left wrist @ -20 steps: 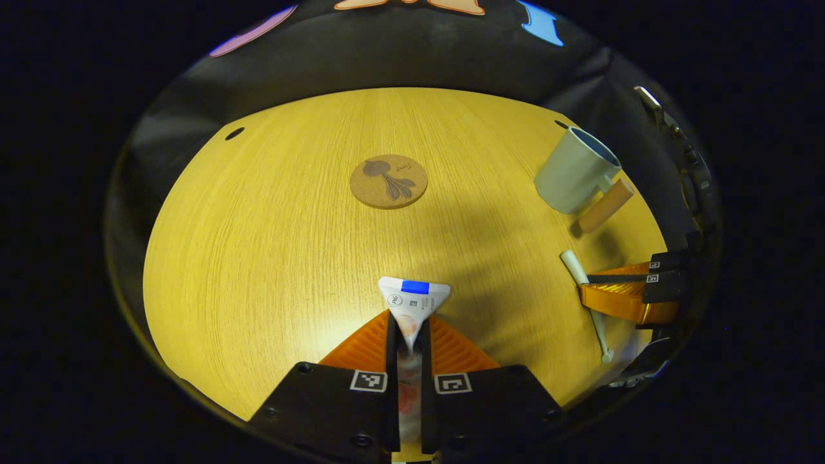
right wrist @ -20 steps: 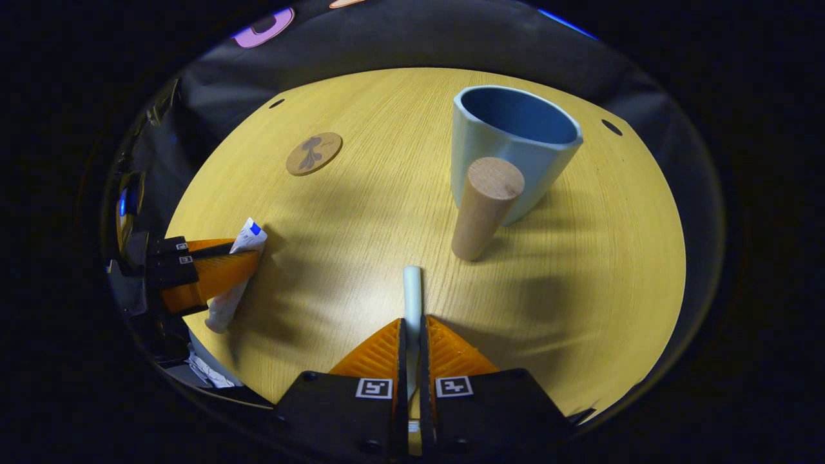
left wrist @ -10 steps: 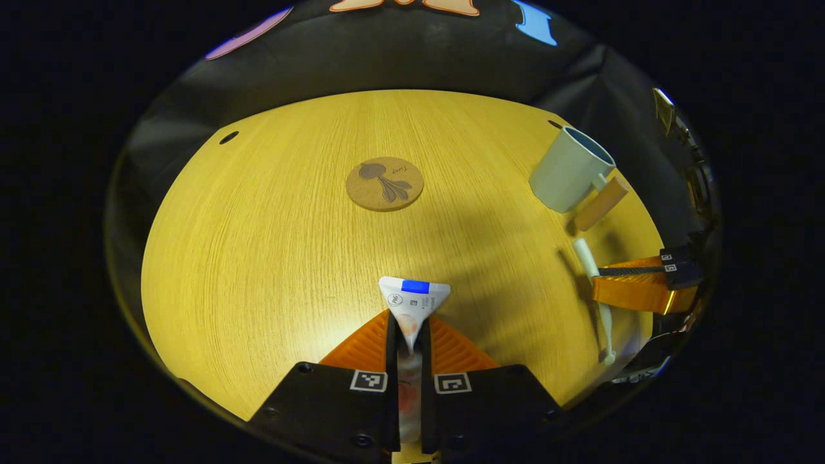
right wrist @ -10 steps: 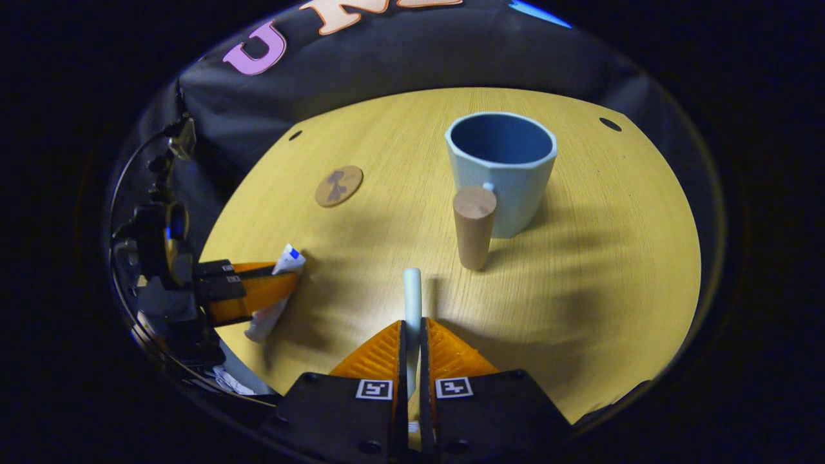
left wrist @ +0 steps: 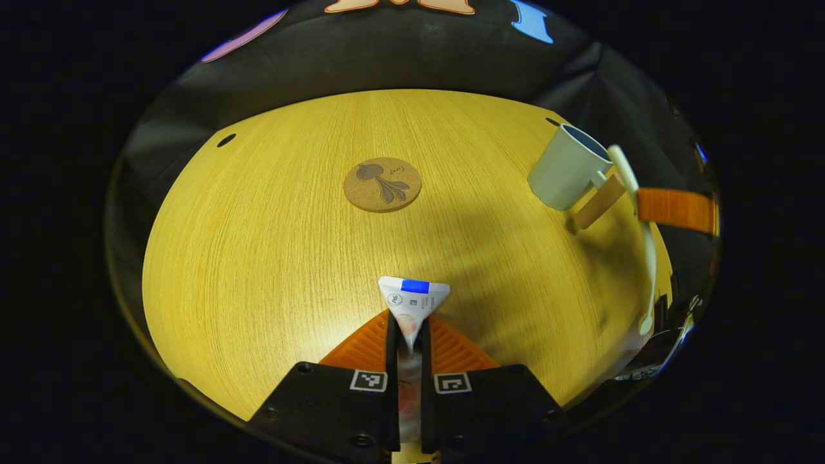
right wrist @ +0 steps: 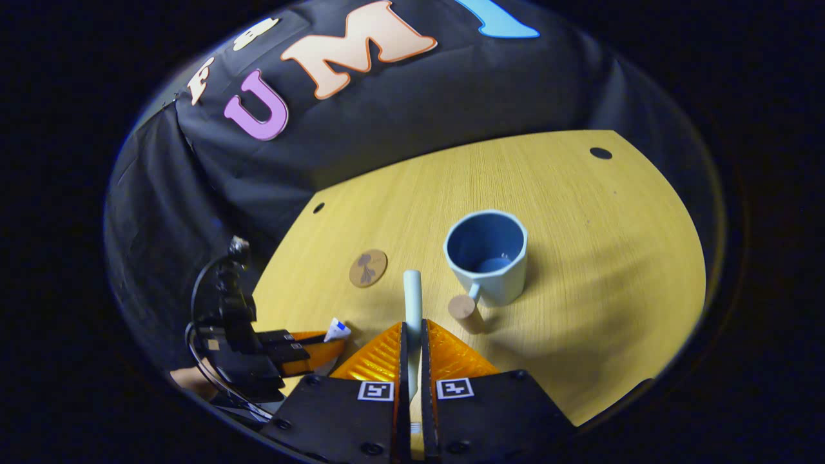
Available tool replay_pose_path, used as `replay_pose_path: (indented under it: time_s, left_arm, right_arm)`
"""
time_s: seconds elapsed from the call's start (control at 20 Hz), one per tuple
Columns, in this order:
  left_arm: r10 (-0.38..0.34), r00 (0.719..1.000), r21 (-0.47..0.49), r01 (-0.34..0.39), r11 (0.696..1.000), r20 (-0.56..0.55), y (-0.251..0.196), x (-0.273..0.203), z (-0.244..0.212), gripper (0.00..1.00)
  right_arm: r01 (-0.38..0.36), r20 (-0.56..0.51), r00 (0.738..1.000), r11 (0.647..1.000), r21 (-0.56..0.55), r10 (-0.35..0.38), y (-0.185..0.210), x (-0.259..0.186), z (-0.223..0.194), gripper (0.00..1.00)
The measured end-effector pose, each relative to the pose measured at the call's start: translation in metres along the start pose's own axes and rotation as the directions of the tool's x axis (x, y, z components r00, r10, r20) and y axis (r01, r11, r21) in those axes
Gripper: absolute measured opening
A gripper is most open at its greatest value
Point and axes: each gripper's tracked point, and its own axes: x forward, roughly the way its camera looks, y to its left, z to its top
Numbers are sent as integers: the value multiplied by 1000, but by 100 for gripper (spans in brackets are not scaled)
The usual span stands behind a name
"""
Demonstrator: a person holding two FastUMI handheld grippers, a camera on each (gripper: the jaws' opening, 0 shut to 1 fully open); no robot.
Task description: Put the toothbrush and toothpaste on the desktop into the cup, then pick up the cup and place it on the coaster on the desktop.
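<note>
**Both claws loaded above the table**

We see the left gripper [left wrist: 409, 335] clamped on the toothpaste [left wrist: 413, 298], whose flat crimped end sticks out beyond the fingertips, over the near part of the wooden table [left wrist: 271, 258]. The coaster [left wrist: 382, 184] lies farther off, bare. The right gripper [right wrist: 412, 335] is clamped on the toothbrush [right wrist: 412, 293], held high above the table, with the handle poking forward. Below it stands the cup [right wrist: 486, 256], upright, its wooden handle [right wrist: 463, 308] facing us. In the left gripper view we find the toothbrush [left wrist: 635, 212] just right of the cup [left wrist: 566, 169].
</note>
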Motion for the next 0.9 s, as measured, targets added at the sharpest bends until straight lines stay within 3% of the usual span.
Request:
replay_pose_path:
  time_s: [0.4, 0.9]
  left_arm:
    - [11, 1000, -16, -11, 1000, 6, 0, 0, 0, 12]
    - [32, 999, -43, -31, 999, 18, -1, 1, 2, 12]
  right_arm:
    - [44, 287, 958, 996, -75, -21, -4, -3, 111, 10]
    - [101, 471, 880, 993, -59, -61, -29, 15, 173, 10]
